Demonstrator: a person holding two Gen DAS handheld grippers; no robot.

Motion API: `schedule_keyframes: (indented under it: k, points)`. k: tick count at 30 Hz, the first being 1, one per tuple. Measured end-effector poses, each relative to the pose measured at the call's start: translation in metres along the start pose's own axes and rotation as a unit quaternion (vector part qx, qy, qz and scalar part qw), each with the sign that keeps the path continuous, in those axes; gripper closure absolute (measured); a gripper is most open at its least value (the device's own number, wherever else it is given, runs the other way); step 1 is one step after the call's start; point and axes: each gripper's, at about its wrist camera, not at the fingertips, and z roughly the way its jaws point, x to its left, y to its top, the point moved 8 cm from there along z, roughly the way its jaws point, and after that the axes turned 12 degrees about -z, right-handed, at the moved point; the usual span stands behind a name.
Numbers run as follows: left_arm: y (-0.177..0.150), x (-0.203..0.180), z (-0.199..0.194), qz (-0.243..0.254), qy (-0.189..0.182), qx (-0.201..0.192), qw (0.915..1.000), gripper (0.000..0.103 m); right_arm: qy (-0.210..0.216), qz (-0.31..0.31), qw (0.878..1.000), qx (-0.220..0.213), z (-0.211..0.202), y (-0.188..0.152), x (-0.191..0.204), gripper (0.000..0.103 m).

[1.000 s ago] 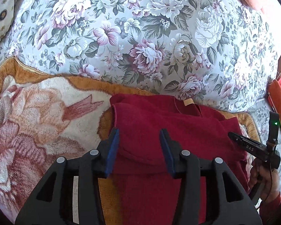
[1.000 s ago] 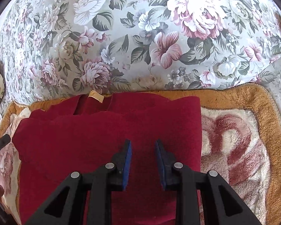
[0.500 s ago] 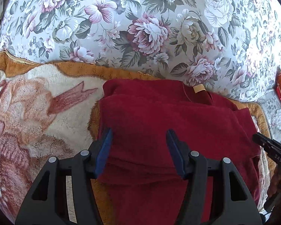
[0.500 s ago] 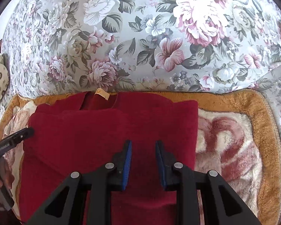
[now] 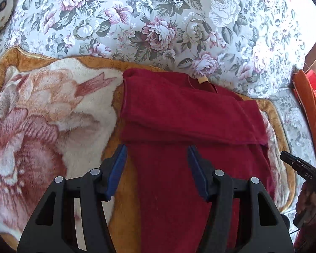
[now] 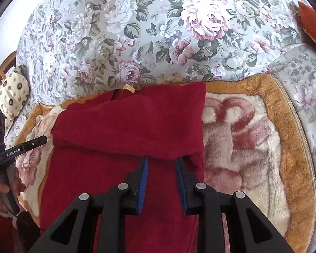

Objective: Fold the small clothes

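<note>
- Spreading across the far half of both views: a floral quilt [image 5: 158,27], bunched high behind everything else.
- Lying in front of it, a plush blanket [image 5: 42,122] with an orange border, carrying the task's thing.
- Resting on that blanket, centre of both views: the red garment [image 5: 179,126], long axis running near to far, collar and tan label at the far end, a flap already folded across its upper part with the hem running left to right.
- Hovering at the near edge of that flap, over the garment's left side: left hand-held gripper [image 5: 157,168], fingers wide apart, holding nothing.
- Hovering at the flap's hem near the garment's right edge: right hand-held gripper [image 6: 161,179], fingers parted more narrowly, nothing clamped.
- Judging by this, garment directly ahead of and beneath both, neither clearly nearer.
</note>
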Motion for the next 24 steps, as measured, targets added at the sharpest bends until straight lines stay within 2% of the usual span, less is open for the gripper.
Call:
schedule_keyframes:
  k: [2,4,6,10,13,20,24]
  points:
    - [-0.021,0.003,-0.022,0.011,0.002,0.002,0.9999,0.044,0.005,-0.003,1.000,0.013,-0.020,-0.023,0.005,0.075]
    - [-0.043,0.005,-0.041,0.014,0.004,0.002,0.9999,0.037,0.006,0.002,1.000,0.026,-0.036,-0.050,0.008,0.075]
    - [-0.068,0.007,-0.060,0.013,-0.003,0.007,0.9999,0.035,0.007,0.009,0.999,0.038,-0.048,-0.076,0.014,0.075]
    - [-0.113,0.014,-0.077,0.002,-0.004,0.027,0.9996,0.034,0.017,0.007,0.997,0.072,-0.059,-0.127,0.031,0.074]
    - [-0.142,0.021,-0.079,0.002,0.007,0.038,0.9992,0.034,0.041,0.017,0.995,0.087,-0.061,-0.155,0.047,0.074]
    - [-0.182,0.041,-0.070,-0.070,-0.014,0.074,0.9947,0.034,0.075,0.045,0.991,0.098,-0.056,-0.193,0.074,0.069]
    - [-0.193,0.042,-0.066,-0.083,-0.022,0.081,0.9930,0.032,0.091,0.057,0.989,0.105,-0.051,-0.205,0.084,0.068]
